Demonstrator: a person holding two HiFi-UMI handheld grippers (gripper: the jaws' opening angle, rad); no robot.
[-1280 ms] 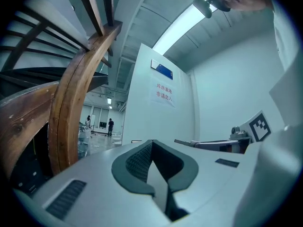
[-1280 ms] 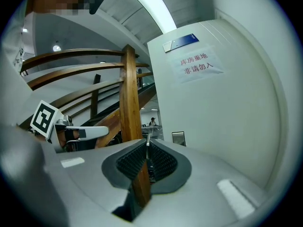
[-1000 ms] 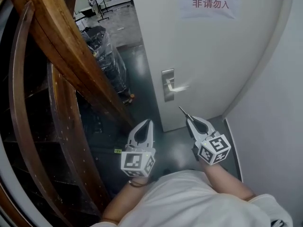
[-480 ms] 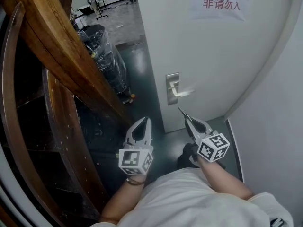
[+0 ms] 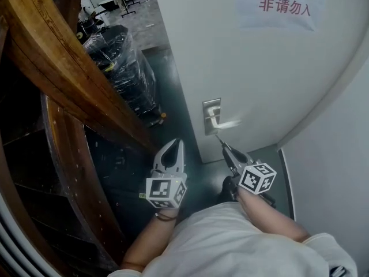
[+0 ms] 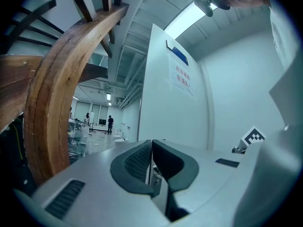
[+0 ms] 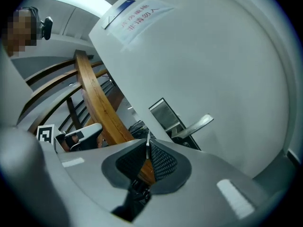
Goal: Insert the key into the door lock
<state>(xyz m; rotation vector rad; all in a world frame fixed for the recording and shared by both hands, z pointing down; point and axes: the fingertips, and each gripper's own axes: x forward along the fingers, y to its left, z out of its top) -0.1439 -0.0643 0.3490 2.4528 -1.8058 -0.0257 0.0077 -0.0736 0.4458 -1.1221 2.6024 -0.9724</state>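
Observation:
The white door (image 5: pixel 230 62) carries a steel lock plate (image 5: pixel 211 116) with a lever handle (image 5: pixel 229 123); both also show in the right gripper view, the plate (image 7: pixel 164 113) and the handle (image 7: pixel 195 125). My right gripper (image 5: pixel 226 148) is shut on a thin metal key (image 5: pixel 219 137), whose tip points up at the plate's lower end, close under the handle. In the right gripper view the key (image 7: pixel 147 144) stands edge-on between the pads. My left gripper (image 5: pixel 179 143) hangs beside it to the left, shut and holding nothing (image 6: pixel 151 145).
A curved wooden stair rail (image 5: pixel 69 79) fills the left side. A plastic-wrapped dark pile (image 5: pixel 124 68) stands by the door's open edge. A paper notice with red print (image 5: pixel 282 4) hangs on the door. A white wall (image 5: pixel 328 154) closes the right.
Both grippers have moved forward toward the door. The right gripper has rolled, and the key tip now sits just below the lock plate instead of well short of it.

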